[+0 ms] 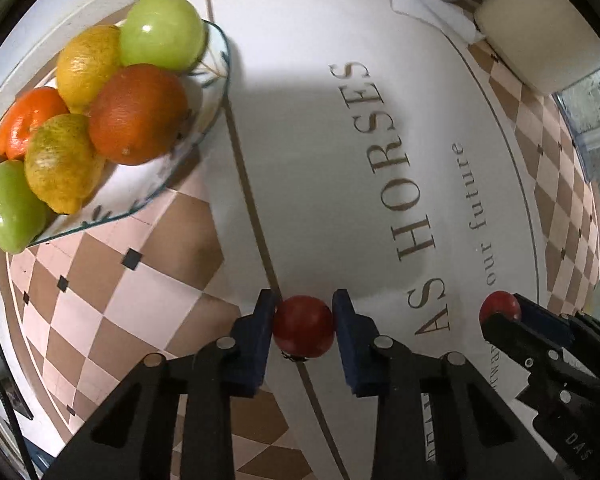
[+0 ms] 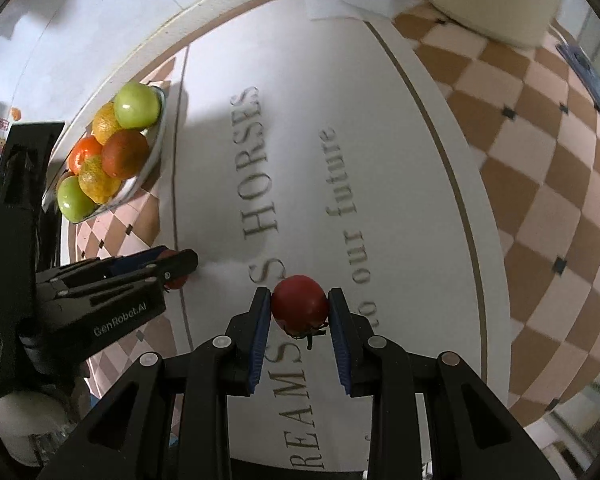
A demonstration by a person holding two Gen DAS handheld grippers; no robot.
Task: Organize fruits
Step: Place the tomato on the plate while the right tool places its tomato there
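- Left wrist view: a red tomato (image 1: 303, 326) is pinched between the two blue pads of the left gripper (image 1: 304, 326), just above the table mat (image 1: 300, 160).
- Big brown letters are printed on the white middle of the mat, and pink and brown squares are printed along its sides.
- A plate (image 1: 188, 148) with a blue pattern is seen at the top left, on the squares.
- Six fruits are piled on the plate: two green apples (image 1: 162, 30), two yellow lemons (image 1: 88, 66), a big orange (image 1: 138, 114) and a small orange (image 1: 30, 120).
- The plate is well apart from both tomatoes.
- Right wrist view: a second red tomato (image 2: 299, 305) is pinched between the pads of the right gripper (image 2: 299, 306), with its dark stem end turned toward the camera.
- The left gripper is seen at the left, between the plate and the right gripper.
- A white cloth (image 1: 432, 12) and a cream tub (image 1: 536, 48) are seen at the far end of the mat.
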